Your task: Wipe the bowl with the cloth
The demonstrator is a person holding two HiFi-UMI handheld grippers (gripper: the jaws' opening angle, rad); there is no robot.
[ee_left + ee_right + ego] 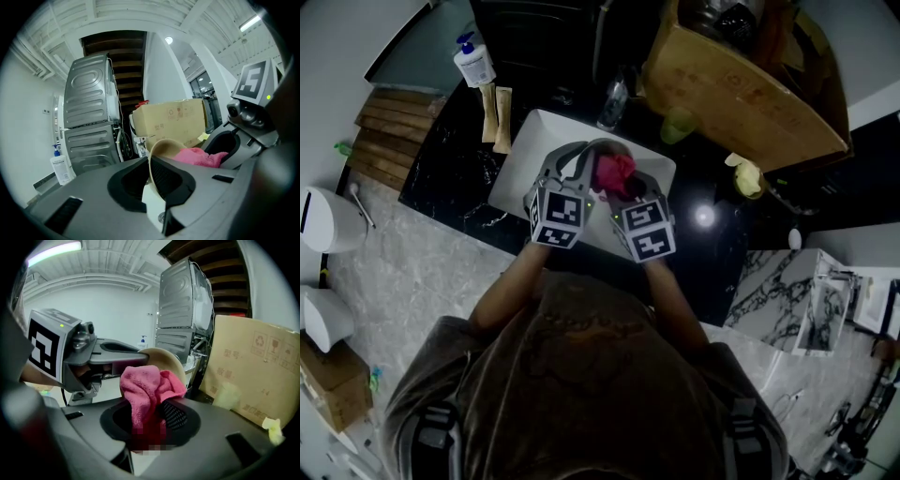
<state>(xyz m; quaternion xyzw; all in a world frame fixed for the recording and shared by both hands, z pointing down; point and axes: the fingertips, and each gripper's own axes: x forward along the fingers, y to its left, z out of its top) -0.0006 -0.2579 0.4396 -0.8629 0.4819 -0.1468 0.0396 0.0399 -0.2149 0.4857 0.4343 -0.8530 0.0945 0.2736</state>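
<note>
I hold a beige bowl [165, 147] on edge in my left gripper [157, 180], whose jaws are shut on its rim. My right gripper [154, 420] is shut on a bunched pink cloth [145, 387] and presses it against the inside of the bowl [164, 359]. In the head view both grippers meet above a white sink [525, 150]: the left gripper [567, 178] and right gripper [628, 192] flank the pink cloth [612, 173]. The bowl is mostly hidden there.
A large cardboard box [741, 89] stands at the back right of the black counter [455, 159]. A soap pump bottle [474, 62] sits at the back left, a yellow-green object [748, 175] to the right. A steel appliance [89, 122] rises behind.
</note>
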